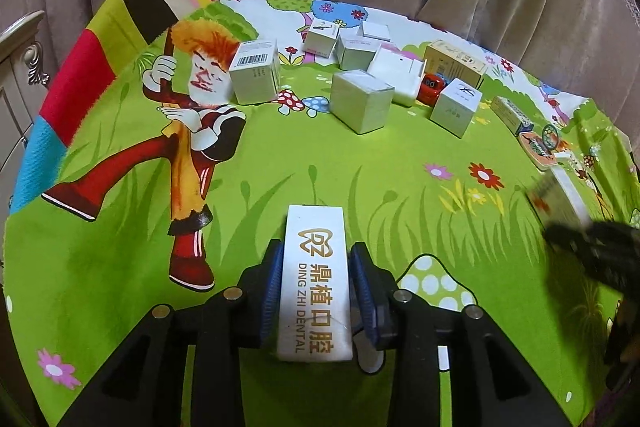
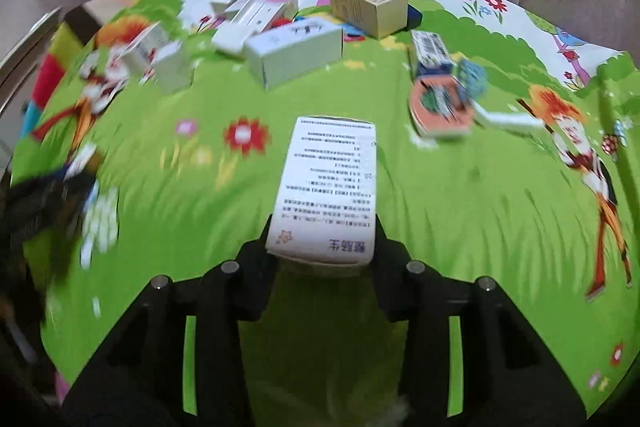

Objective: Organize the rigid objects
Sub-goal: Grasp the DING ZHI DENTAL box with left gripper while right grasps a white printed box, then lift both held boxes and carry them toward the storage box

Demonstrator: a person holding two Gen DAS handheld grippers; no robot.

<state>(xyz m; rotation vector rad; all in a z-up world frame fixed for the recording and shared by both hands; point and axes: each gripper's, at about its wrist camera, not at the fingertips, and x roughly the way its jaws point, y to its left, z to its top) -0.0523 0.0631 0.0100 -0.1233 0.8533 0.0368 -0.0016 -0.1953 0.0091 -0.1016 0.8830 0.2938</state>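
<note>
Cloth (image 1: 280, 163) with green grass and cartoon figures covers the table, and many small boxes (image 1: 362, 99) lie scattered at its far side. Left gripper (image 1: 316, 291) pinches a white dental box (image 1: 316, 279) between its blue pads. Right gripper (image 2: 322, 247) pinches a printed box (image 2: 328, 187) above the cloth.

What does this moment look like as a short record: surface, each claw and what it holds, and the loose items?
surface: green cartoon cloth
left claw: shut on a white dental box
right claw: closed around a white box with printed text
far pile: white boxes, tan carton, small red toy
right side: orange packet, blue box
image quality: right wrist view blurred
</note>
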